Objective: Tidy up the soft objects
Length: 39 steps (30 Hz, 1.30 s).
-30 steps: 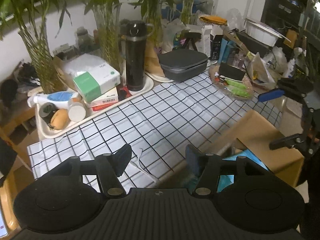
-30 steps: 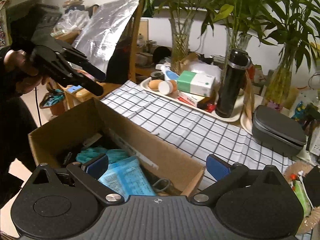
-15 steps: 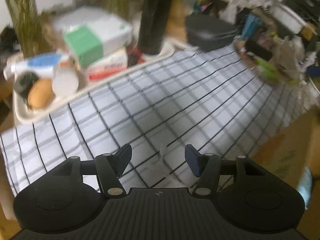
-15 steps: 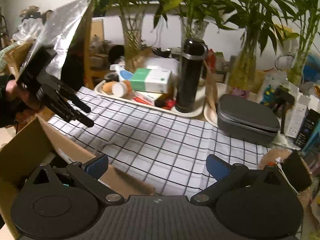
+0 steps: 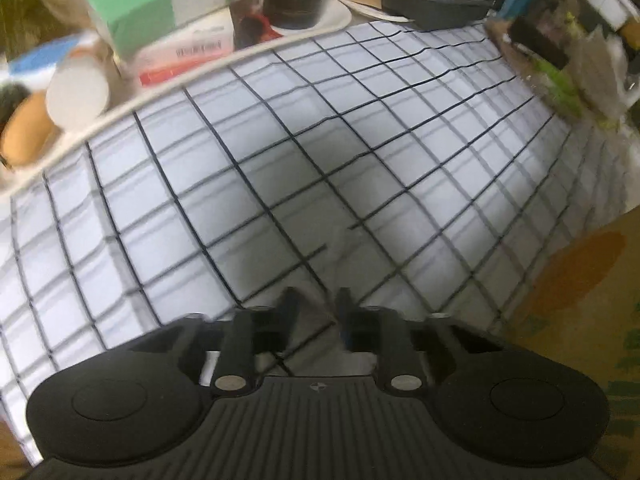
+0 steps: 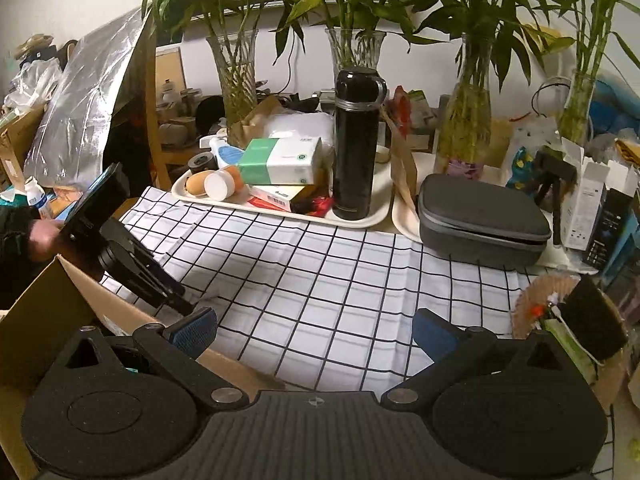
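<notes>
The left claw (image 5: 316, 308) is drawn almost closed, with a raised fold of the checked cloth (image 5: 360, 160) pinched between its fingers. This is at the cloth's near edge, well in front of the black flask (image 6: 354, 144) and off to its left. The right claw (image 6: 314, 328) hovers over the same near edge with its fingers spread wide and nothing between them. The cardboard box (image 6: 40, 312) sits beside it, further left of the flask.

The cloth is white with a thin black grid. It lies mostly flat on the surface, with its long axis running left to right in front of the flask, and a crease leads away from the pinch. The flask stands upright on a cream tray (image 6: 360, 222) at the cloth's far edge. A grey case (image 6: 480, 220) lies to the flask's right.
</notes>
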Each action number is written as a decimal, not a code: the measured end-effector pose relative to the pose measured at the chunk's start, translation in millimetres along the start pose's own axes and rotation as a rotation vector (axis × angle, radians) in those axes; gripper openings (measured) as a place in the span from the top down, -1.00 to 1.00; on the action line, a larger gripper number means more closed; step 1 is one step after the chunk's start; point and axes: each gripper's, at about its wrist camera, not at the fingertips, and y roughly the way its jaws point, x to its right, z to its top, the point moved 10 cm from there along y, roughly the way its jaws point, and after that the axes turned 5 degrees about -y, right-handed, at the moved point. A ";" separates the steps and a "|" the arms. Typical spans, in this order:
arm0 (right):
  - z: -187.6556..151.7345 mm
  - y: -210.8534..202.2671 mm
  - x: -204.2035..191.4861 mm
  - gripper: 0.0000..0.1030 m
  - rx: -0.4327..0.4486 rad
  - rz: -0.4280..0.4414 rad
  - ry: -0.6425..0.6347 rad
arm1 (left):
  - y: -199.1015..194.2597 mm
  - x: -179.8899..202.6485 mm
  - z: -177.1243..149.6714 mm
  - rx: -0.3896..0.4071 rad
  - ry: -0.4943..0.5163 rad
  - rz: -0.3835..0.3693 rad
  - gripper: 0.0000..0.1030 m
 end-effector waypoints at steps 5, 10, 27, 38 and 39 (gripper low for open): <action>-0.2 -0.6 -1.7 -1.00 0.001 -0.010 -0.023 | 0.8 5.0 0.1 0.034 0.074 0.031 0.80; 0.1 -0.7 -3.7 -1.00 0.002 -0.005 -0.030 | -1.6 7.7 2.8 0.068 0.109 0.050 0.90; -1.2 -3.1 -0.1 -1.00 0.007 -0.022 -0.030 | -39.9 11.4 27.2 0.196 0.126 0.085 0.92; -2.2 -8.6 -1.1 -1.00 0.020 -0.042 -0.043 | -102.2 17.9 34.7 0.287 0.127 0.139 1.00; -2.2 -9.0 -1.0 -1.00 0.019 -0.043 -0.042 | -110.2 19.5 35.6 0.296 0.125 0.141 1.00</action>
